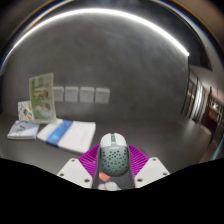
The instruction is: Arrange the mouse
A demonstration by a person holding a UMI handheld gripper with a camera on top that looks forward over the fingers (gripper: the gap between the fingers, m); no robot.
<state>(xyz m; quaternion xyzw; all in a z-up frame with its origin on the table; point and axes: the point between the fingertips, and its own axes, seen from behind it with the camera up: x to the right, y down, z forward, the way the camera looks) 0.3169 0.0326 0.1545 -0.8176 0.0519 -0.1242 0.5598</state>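
A pale grey-green mouse (112,156) with a perforated shell and a scroll wheel sits between my gripper's (112,170) two fingers. The magenta pads (137,159) lie close against both its sides, so the fingers look shut on it. The mouse seems held above the grey table (130,125). A small pink-orange bit (105,179) shows under its near end.
At the far left lie a blue-and-white booklet (55,131), another flat booklet (23,129), and an upright green-and-white card (42,97) against the wall. Several wall sockets (80,94) sit behind. A dark doorway (205,100) is at the right.
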